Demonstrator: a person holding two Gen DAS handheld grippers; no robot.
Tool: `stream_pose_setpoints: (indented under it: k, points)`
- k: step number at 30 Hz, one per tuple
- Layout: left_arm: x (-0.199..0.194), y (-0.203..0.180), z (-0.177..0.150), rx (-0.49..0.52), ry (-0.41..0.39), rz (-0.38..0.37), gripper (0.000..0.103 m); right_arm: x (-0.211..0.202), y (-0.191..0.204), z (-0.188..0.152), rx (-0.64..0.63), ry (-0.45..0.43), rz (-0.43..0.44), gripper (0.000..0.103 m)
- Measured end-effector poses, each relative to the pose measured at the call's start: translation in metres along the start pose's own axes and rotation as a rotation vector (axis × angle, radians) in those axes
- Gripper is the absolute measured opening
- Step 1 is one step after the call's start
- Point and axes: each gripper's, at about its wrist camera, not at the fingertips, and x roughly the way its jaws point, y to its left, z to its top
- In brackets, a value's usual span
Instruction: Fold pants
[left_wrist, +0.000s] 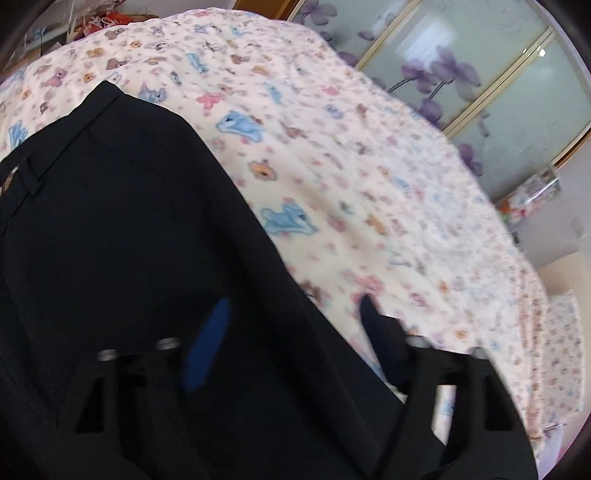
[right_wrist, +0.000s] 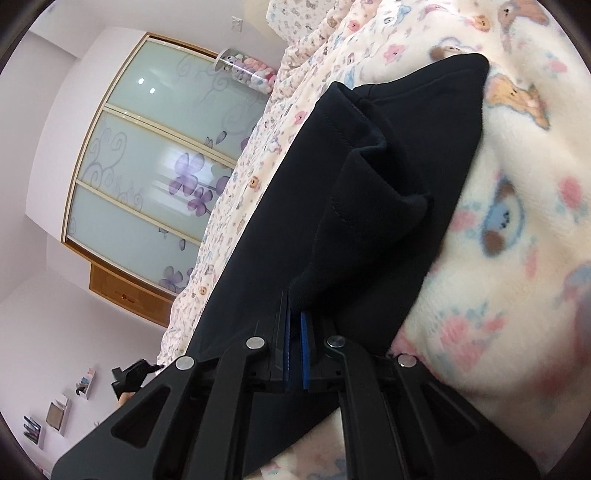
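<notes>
Black pants (left_wrist: 122, 206) lie on a cream blanket with a teddy-bear print (left_wrist: 332, 147), waistband and belt loops at the upper left of the left wrist view. My left gripper (left_wrist: 291, 332) is open, its blue-padded fingers (left_wrist: 207, 347) spread over the pants' edge, one above the fabric and one above the blanket. In the right wrist view my right gripper (right_wrist: 295, 325) is shut on a bunched fold of the pants (right_wrist: 362, 206), which hangs lifted above the flat part on the blanket (right_wrist: 517, 240).
A wardrobe with frosted glass doors and purple flowers (left_wrist: 480, 85) stands beyond the bed; it also shows in the right wrist view (right_wrist: 155, 177). A clear tube of plush toys (right_wrist: 247, 70) stands by it. The other gripper (right_wrist: 131, 373) shows at the lower left.
</notes>
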Motion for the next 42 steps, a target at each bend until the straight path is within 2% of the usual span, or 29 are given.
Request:
stream_pose_setpoints:
  k: [1,2,3,6,8,13,18,23,26,27,28,30,31,33,35,36,39,42]
  points:
    - [0.004,0.0,0.0,0.01,0.014,0.019,0.023,0.0,0.0,0.0,-0.001,0.001,0.003,0.004]
    - [0.009,0.002,-0.001,0.022,0.04,0.03,0.01,0.0,0.001,0.0,-0.002,0.002,0.004,0.004]
    - [0.011,0.005,-0.003,0.017,0.047,0.014,0.006,0.0,0.003,0.0,-0.002,0.001,0.004,0.004]
    - [-0.006,0.017,-0.011,-0.035,-0.027,-0.051,0.004,-0.001,0.004,-0.002,-0.004,-0.003,0.005,0.004]
    - [-0.023,0.021,-0.017,-0.046,-0.066,-0.069,0.004,-0.002,0.004,-0.002,-0.004,-0.007,0.014,0.004]
    - [-0.091,0.027,-0.042,0.041,-0.183,-0.113,0.004,-0.009,0.003,0.004,-0.008,-0.024,0.051,0.004]
    - [-0.16,0.055,-0.083,0.063,-0.234,-0.18,0.004,-0.022,0.006,0.016,0.001,-0.062,0.066,0.004]
    - [-0.209,0.086,-0.135,0.068,-0.274,-0.223,0.004,-0.021,0.022,0.045,0.003,-0.068,0.069,0.004]
    - [-0.219,0.099,-0.163,0.05,-0.297,-0.225,0.004,-0.011,0.04,0.073,0.012,-0.054,0.073,0.004]
    - [-0.222,0.104,-0.171,0.044,-0.303,-0.226,0.004,-0.011,0.049,0.083,0.009,-0.053,0.095,0.004]
    - [-0.224,0.106,-0.182,0.041,-0.313,-0.226,0.004,-0.018,0.062,0.096,-0.008,-0.079,0.141,0.004]
    - [-0.227,0.111,-0.203,0.045,-0.324,-0.236,0.004,-0.035,0.075,0.104,-0.057,-0.128,0.174,0.004]
    - [-0.228,0.116,-0.216,0.043,-0.33,-0.234,0.005,-0.047,0.076,0.103,-0.087,-0.156,0.159,0.004]
    - [-0.221,0.129,-0.233,0.03,-0.303,-0.238,0.005,-0.058,0.061,0.093,-0.11,-0.154,0.062,0.004]
    - [-0.203,0.142,-0.249,0.0,-0.234,-0.234,0.004,-0.053,0.021,0.074,-0.085,-0.071,-0.103,0.004]
    - [-0.196,0.146,-0.253,-0.004,-0.212,-0.227,0.004,-0.05,-0.001,0.065,-0.042,-0.028,-0.156,0.004]
    - [-0.183,0.152,-0.258,-0.017,-0.172,-0.233,0.004,-0.051,-0.032,0.052,0.03,0.009,-0.161,0.004]
    - [-0.184,0.156,-0.255,-0.012,-0.161,-0.258,0.006,-0.055,-0.025,0.05,-0.016,0.007,-0.177,0.007]
